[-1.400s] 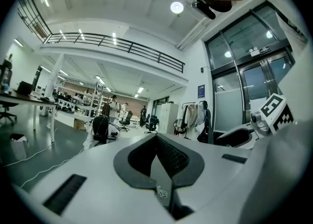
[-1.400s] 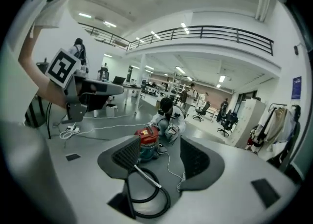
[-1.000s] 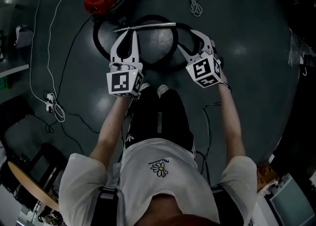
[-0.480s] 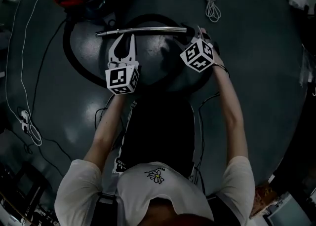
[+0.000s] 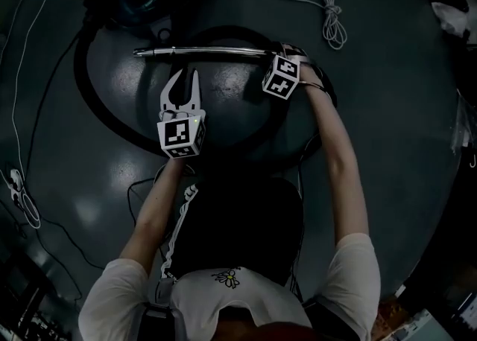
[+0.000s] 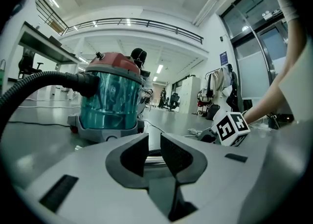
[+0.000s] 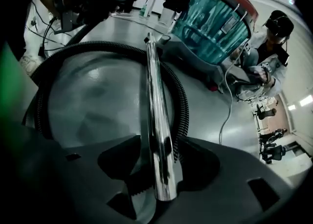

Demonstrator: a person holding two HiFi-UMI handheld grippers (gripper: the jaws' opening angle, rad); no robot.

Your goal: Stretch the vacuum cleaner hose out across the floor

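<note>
On the floor beside the vacuum cleaner (image 6: 110, 96), hose (image 5: 83, 97) looped around chrome wand (image 5: 201, 51). Grasp step: right gripper (image 7: 159, 145) astride wand end, jaws apart, unclamped; left gripper (image 5: 186, 76) just cracked open, empty. Next: clamp wand, drag loop straight

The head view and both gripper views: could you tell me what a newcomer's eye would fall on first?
The shiny chrome tube lying across the dark floor stands out, with one end between the jaws of the right gripper. Around it curls the black ribbed hose, and beyond it sits the vacuum cleaner with its red lid and teal tank.
</note>
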